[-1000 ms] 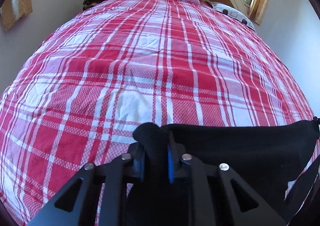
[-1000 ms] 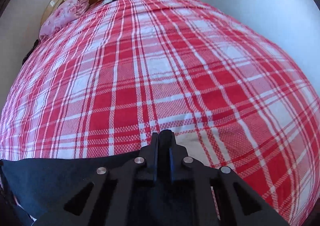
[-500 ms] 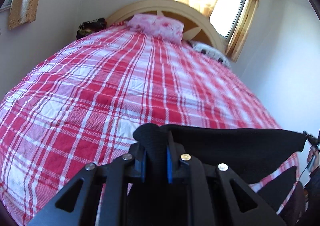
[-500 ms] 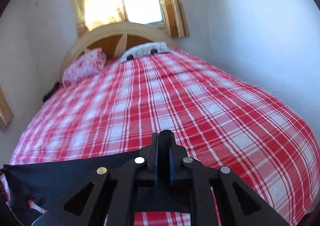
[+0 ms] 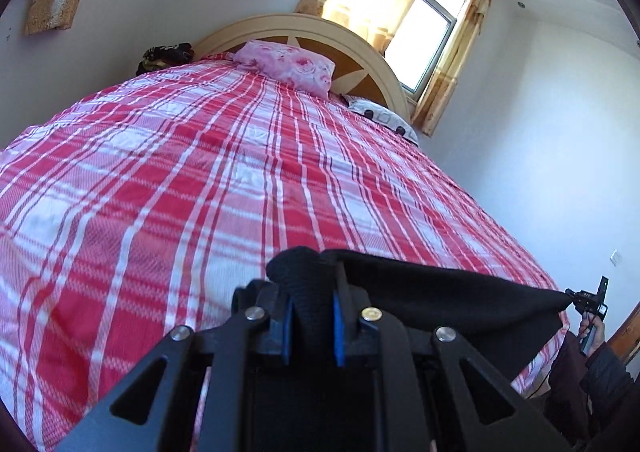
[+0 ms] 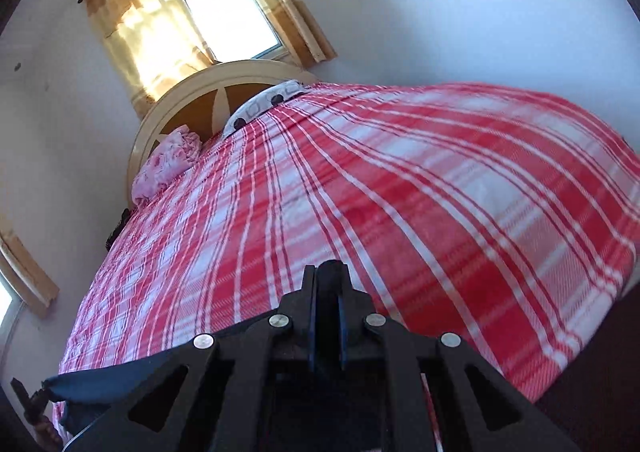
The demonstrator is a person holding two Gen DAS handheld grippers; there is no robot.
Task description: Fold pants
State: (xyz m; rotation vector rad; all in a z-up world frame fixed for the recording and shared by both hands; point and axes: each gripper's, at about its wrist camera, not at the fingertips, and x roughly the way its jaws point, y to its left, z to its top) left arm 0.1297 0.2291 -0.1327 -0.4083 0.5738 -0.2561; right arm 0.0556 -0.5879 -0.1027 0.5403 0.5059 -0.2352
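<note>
Both views have tilted up from the plaid bed point(image 5: 200, 179) toward the window. You carry the black pants point(image 5: 440, 296) stretched above its foot; left gripper point(image 5: 310, 316) and right gripper point(image 6: 326, 316) each pinch an edge. Next, lay them flat.

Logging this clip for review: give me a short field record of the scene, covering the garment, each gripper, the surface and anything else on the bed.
garment: black pants, stretched between both grippers above the bed
left gripper: shut on a bunched edge of the pants
right gripper: shut on the other end of the pants
surface: bed with red and white plaid sheet
pillows: pink floral pillow and a white patterned one at the headboard
fold state: not yet folded
</note>
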